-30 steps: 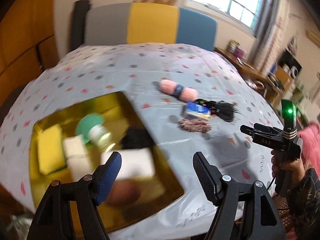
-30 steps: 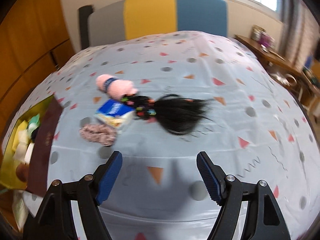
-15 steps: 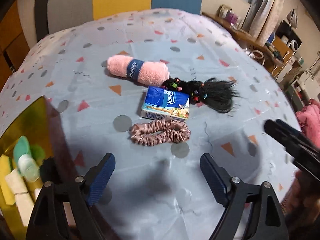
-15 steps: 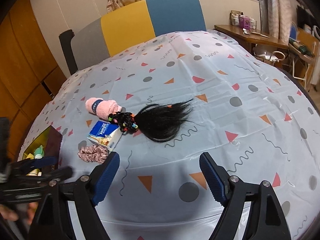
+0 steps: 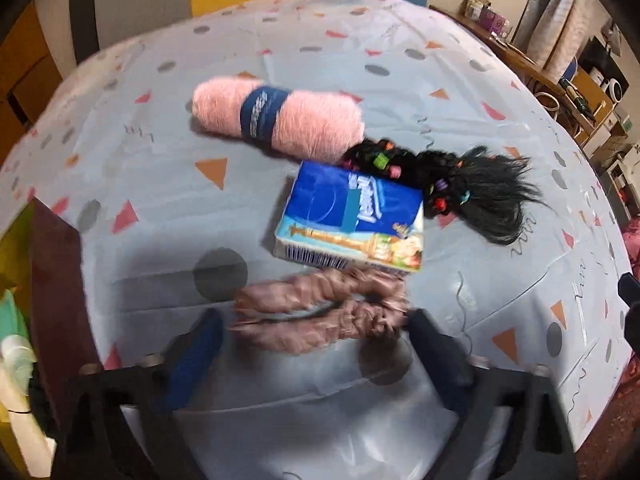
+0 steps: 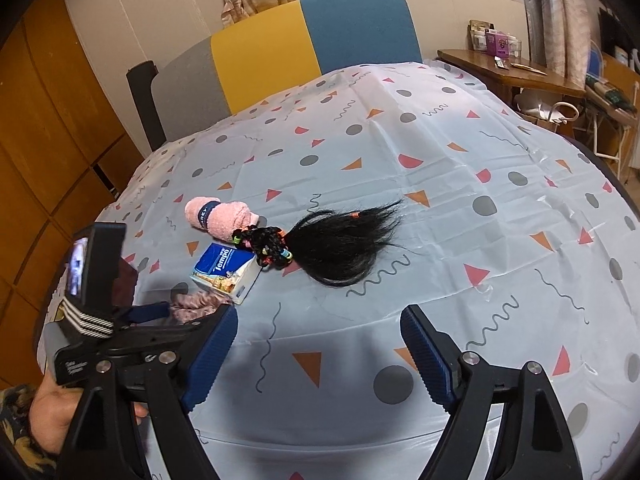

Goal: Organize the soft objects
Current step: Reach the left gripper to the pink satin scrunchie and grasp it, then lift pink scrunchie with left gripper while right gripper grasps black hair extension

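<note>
A pink satin scrunchie (image 5: 320, 304) lies on the patterned tablecloth (image 5: 160, 184) between the fingertips of my left gripper (image 5: 312, 320). The jaws are closing and the pads stand just clear of its ends. Behind it are a blue tissue pack (image 5: 352, 220), a rolled pink towel with a blue band (image 5: 280, 116) and a black hairpiece with coloured bands (image 5: 480, 196). In the right wrist view the scrunchie (image 6: 196, 304) shows partly behind the left gripper's fingers, beside the tissue pack (image 6: 226, 268). My right gripper (image 6: 318, 320) hovers open over bare cloth near the front edge, holding nothing.
A yellow-lined box with a dark rim (image 5: 52, 280) sits at the left and holds green and white items (image 5: 12, 360). A grey, yellow and blue chair back (image 6: 304, 52) stands behind the table. A wooden side table (image 6: 512, 72) is at the right.
My left gripper swung from over the box to the right and down, arriving around the scrunchie. It now shows in the right wrist view, whose camera tilted up slightly.
</note>
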